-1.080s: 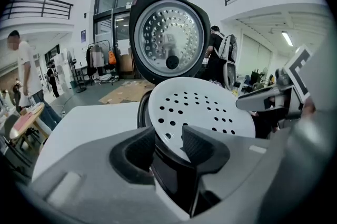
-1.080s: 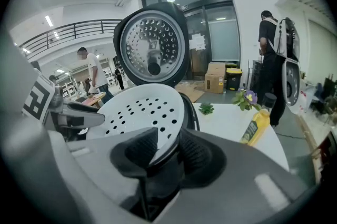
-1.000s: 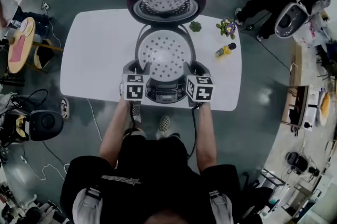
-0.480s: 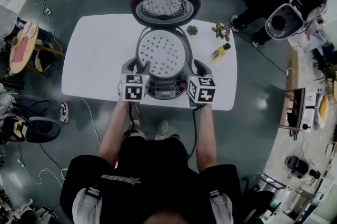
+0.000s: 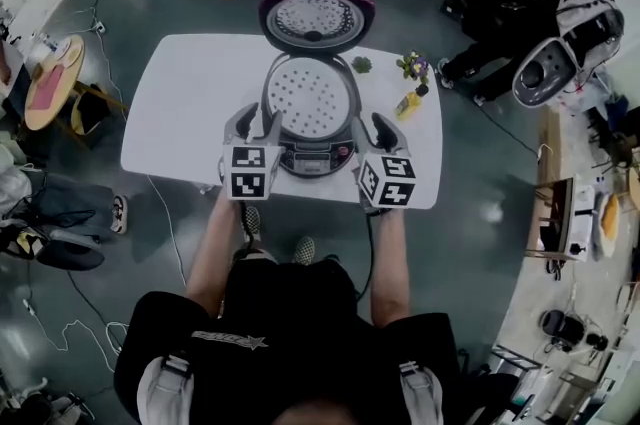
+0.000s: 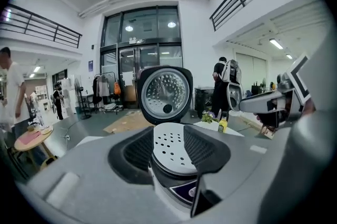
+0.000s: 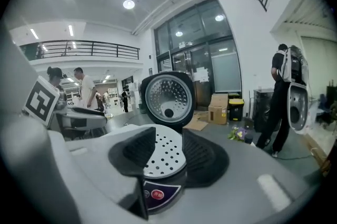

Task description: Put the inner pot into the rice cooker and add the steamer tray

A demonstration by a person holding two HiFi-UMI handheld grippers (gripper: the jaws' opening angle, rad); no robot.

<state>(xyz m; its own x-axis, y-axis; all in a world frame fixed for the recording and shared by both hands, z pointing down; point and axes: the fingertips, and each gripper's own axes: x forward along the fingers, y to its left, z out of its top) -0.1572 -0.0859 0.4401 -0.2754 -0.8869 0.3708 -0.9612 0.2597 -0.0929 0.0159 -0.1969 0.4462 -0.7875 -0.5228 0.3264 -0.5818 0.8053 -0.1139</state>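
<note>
We list: left gripper point(image 5: 258, 123), jaws apart, just narrowing, empty; right gripper point(image 5: 378, 135), jaws apart, just widening, empty; steamer tray point(image 5: 308, 98) seated in rice cooker point(image 5: 312, 156).

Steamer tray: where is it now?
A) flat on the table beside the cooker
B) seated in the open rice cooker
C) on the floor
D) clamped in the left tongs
B: the perforated steamer tray sits in the top of the rice cooker, below its raised lid.
</note>
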